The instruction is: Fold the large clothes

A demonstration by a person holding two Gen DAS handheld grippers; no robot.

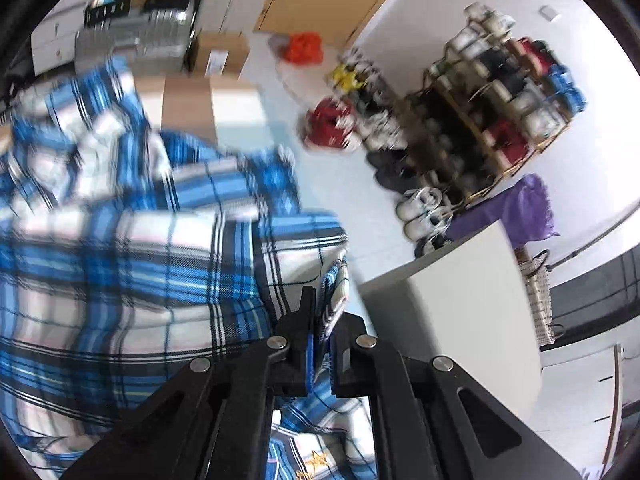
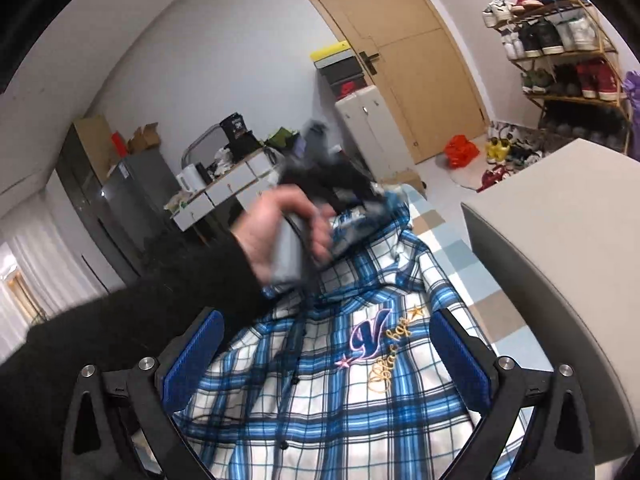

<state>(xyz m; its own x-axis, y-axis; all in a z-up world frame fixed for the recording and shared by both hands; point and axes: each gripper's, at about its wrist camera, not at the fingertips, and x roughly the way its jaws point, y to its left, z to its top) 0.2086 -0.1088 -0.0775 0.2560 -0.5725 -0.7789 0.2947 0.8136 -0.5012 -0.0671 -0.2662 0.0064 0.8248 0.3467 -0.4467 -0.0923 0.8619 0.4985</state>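
Observation:
A blue, white and black plaid shirt (image 1: 132,248) fills the left of the left wrist view, lifted and bunched. My left gripper (image 1: 324,320) is shut on a fold of the shirt's edge. In the right wrist view the same shirt (image 2: 344,392) lies spread below, front up, with an embroidered "V" logo (image 2: 372,336) and a button placket. My right gripper (image 2: 326,360) is open and empty just above the shirt's chest. The left hand and its gripper (image 2: 320,188) hold up cloth at the shirt's collar end, blurred by motion.
A grey-white table or cabinet top (image 2: 560,240) stands right of the shirt. A shoe rack (image 1: 492,100) with several shoes stands by the wall, loose shoes on the floor (image 1: 424,208). A wooden door (image 2: 408,60), a fridge (image 2: 132,192) and a cluttered desk (image 2: 228,184) are behind.

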